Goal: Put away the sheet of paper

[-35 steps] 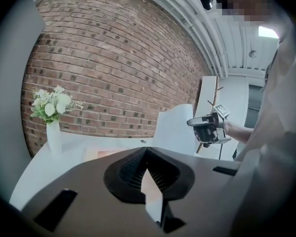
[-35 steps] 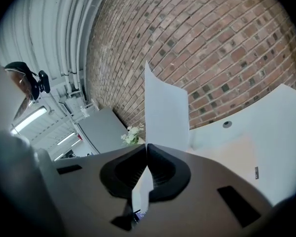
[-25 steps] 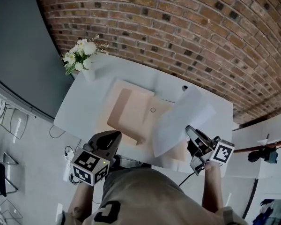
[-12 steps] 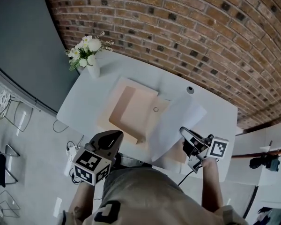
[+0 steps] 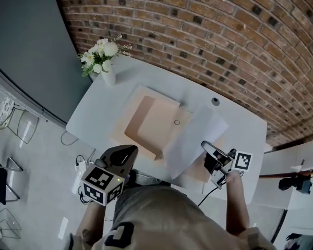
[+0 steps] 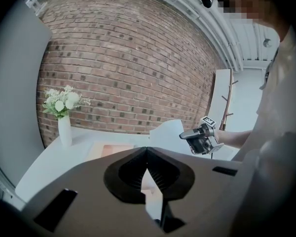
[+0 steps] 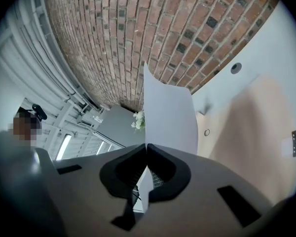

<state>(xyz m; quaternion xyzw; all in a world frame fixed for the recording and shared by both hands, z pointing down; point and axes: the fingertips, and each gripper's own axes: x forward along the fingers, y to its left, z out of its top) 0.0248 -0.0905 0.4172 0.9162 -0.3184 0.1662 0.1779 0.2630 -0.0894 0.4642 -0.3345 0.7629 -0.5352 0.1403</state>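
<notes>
Compared with one second ago, the right gripper (image 5: 206,149) and the sheet of paper (image 5: 190,139) are sitting further left relative to the cable hole (image 5: 215,101) in the table (image 5: 99,113). The left gripper (image 5: 124,154) is remaining at the near table edge.

We are counting one sheet, one open tan folder (image 5: 151,124), one vase (image 5: 108,76) of flowers, one small ring (image 5: 177,122) and two grippers.

We are keeping the right gripper's jaws clamped on the sheet's near edge. The sheet is raised and, in the head view, is covering the folder's right part. The left gripper's jaws are pressed together with nothing between them.

Only the left gripper view is showing the right gripper side-on, with the sheet rising beside it.
</notes>
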